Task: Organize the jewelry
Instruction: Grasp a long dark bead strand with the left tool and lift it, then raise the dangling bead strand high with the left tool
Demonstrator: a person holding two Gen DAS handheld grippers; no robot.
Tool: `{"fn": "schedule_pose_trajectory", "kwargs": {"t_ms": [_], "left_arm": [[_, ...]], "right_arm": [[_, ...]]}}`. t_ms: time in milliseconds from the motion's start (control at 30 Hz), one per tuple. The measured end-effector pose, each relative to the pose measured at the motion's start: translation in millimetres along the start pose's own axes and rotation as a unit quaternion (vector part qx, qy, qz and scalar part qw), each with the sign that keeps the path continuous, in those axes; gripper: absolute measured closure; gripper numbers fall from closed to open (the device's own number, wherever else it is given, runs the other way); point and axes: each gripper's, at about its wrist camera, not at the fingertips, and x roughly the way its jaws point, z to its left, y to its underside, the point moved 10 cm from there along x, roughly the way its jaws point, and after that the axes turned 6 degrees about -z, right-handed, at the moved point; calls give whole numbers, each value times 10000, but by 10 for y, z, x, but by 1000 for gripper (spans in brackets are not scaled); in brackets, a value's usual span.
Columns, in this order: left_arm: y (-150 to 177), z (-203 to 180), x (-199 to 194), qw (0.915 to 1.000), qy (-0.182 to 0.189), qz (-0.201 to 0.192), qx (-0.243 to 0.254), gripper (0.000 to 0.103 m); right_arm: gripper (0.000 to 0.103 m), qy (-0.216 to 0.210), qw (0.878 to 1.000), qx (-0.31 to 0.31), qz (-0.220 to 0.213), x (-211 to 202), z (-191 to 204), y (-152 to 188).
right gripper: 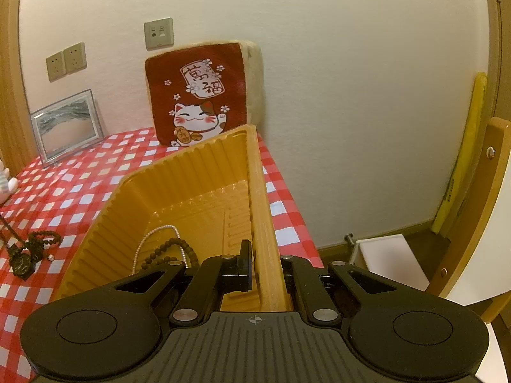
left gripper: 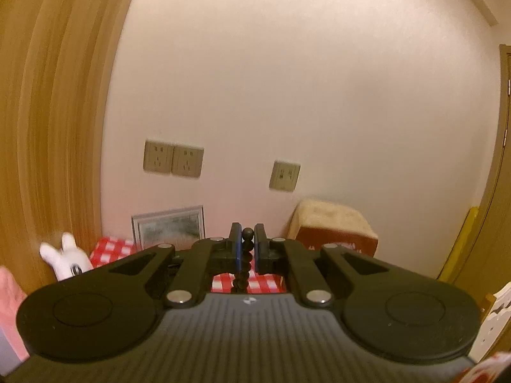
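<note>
Your left gripper point(left gripper: 247, 242) pinched a string of dark beads point(left gripper: 245, 257), which hung down between its pads, above the checkered tablecloth point(left gripper: 108, 249). Your right gripper point(right gripper: 266, 265) was clamped on the near wall of the yellow tray point(right gripper: 204, 172). Inside that tray lay a pearl necklace point(right gripper: 150, 239) and a brown bead bracelet point(right gripper: 172, 249); left of the tray, more dark jewelry point(right gripper: 32, 249) lay on the cloth.

Right hand-held gripper point(right gripper: 265, 271) clamps yellow tray point(right gripper: 179, 172) wall (tilted)
</note>
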Motion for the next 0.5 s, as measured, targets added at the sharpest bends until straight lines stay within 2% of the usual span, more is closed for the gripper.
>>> {"fn": "schedule_pose_trajectory", "kwargs": {"t_ms": [267, 500], "left_arm": [[-440, -38, -118, 9992, 22, -356, 152, 97], [-656, -235, -146, 9979, 169, -519, 352, 97]], "right_arm": [[98, -32, 10000, -7, -17, -25, 37, -7], [98, -90, 10000, -13, -11, -23, 68, -6]]}}
